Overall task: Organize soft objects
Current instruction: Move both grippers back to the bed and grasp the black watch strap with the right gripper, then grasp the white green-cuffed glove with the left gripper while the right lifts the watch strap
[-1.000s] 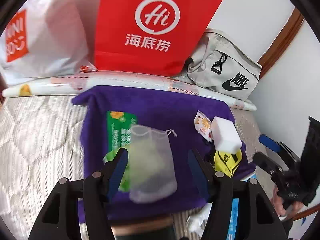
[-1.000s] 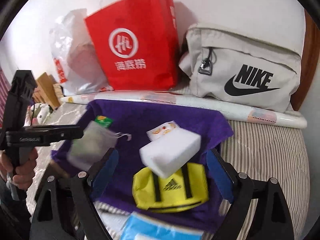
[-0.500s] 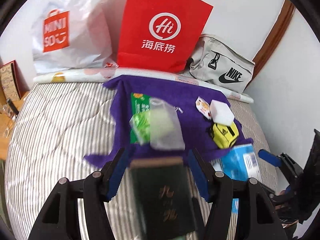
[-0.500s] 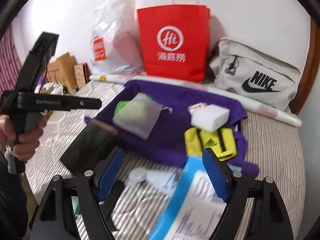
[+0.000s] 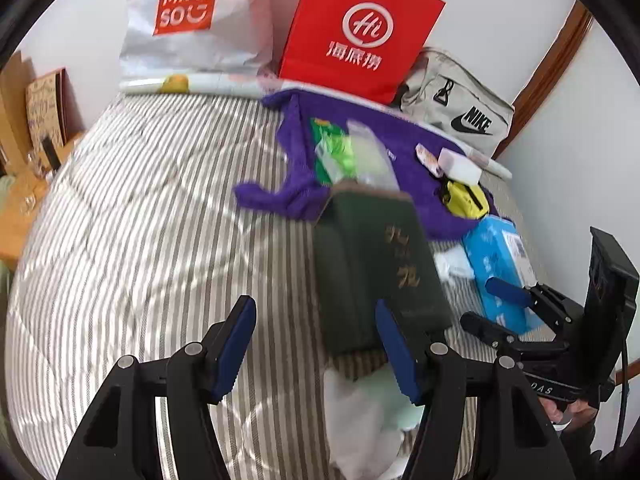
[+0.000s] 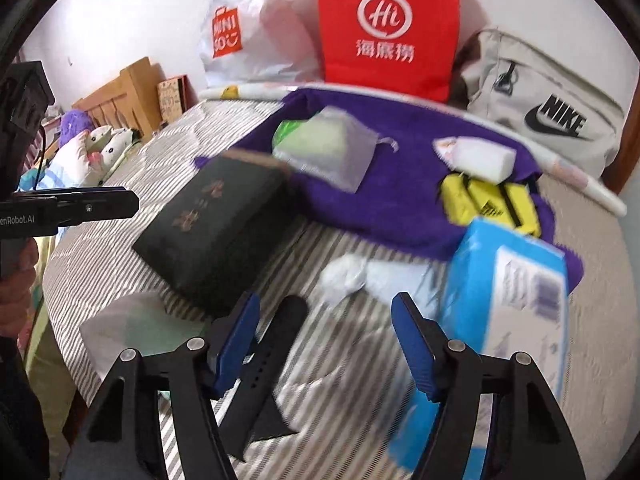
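Striped bedcover (image 5: 160, 220): filled the lower and left parts of both views.

Purple towel (image 6: 400, 184): spread at centre right, below a red paper bag (image 6: 388, 24), a white Miniso bag (image 5: 188, 20) and a grey Nike bag (image 6: 552, 116) lined along the top of the frame.

On the towel: a translucent drawstring pouch (image 6: 340, 152) over a green packet (image 5: 332, 148), a white sponge block (image 6: 480, 158), a yellow pouch (image 6: 492, 204).

Dark green box (image 5: 380, 268): lay on the bedcover, its far end touching the towel's near edge.

Blue tissue pack (image 6: 512, 280): right of frame, overlapping the towel's near corner.

Black strap (image 6: 272, 344): on the bedcover at lower centre.

Left gripper (image 5: 316, 344): jaws apart, nothing between the pads; the dark box's near end showed behind its right finger.

Right gripper (image 6: 326, 344): jaws apart, just been closing, gripping nothing; the black strap lay under and just beside the left finger.
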`<state>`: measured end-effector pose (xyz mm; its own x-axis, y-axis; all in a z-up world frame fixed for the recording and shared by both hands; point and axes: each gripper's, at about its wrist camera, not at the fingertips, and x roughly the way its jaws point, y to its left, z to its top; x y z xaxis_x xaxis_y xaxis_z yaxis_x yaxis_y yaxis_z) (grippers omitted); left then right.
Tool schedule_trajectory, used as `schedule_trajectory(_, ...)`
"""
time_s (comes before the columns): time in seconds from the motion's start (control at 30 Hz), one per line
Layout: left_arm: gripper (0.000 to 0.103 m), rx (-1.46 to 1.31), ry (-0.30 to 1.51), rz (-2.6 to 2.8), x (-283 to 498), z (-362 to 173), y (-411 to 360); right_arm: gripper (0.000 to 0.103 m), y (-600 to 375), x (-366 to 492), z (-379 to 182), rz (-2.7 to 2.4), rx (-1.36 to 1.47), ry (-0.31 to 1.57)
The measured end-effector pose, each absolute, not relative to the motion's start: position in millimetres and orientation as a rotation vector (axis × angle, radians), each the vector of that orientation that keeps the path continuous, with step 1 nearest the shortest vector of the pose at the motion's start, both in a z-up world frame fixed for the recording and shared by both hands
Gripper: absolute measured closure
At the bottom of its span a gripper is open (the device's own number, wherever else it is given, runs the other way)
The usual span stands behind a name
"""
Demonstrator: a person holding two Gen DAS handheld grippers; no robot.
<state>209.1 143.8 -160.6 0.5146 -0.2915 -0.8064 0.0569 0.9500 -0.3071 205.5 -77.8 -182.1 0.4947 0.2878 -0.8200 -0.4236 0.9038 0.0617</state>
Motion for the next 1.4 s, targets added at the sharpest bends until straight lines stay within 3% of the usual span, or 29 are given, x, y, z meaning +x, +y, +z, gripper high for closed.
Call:
schedule_trajectory(0.37,0.043,-0.314,0.985,-0.228,182.6,-163.8,149.4,0.034,-57.4,159.0,-204.2,0.434,-0.254,0.981)
schedule_trajectory(0.5,0.043,-0.320,0.992,-0.228,175.3,-163.7,150.5,0.051,-56.8,160.3,-217.9,0.459,-0.181,1.053)
schedule_trajectory(0.6,0.043,-0.326,1.001,-0.221,168.9,-165.5,152.5,0.055,-56.9,158.0,-219.8,0.422,-0.166,1.004)
schedule_trajectory(0.63,0.043,-0.331,1.002,-0.221,167.2,-165.9,153.1,0.071,-57.5,158.4,-219.7,0.413,-0.165,0.988)
schedule_trajectory(0.67,0.043,-0.335,1.002,-0.221,165.4,-165.8,153.7,0.078,-58.2,158.1,-220.1,0.410,-0.168,0.980)
schedule_trajectory(0.73,0.043,-0.342,1.000,-0.224,161.1,-165.1,154.4,0.081,-60.6,156.5,-218.3,0.414,-0.172,0.980)
schedule_trajectory(1.4,0.038,-0.276,1.071,-0.289,153.7,-195.0,105.9,0.081,-126.8,101.3,-202.8,0.370,-0.116,1.016)
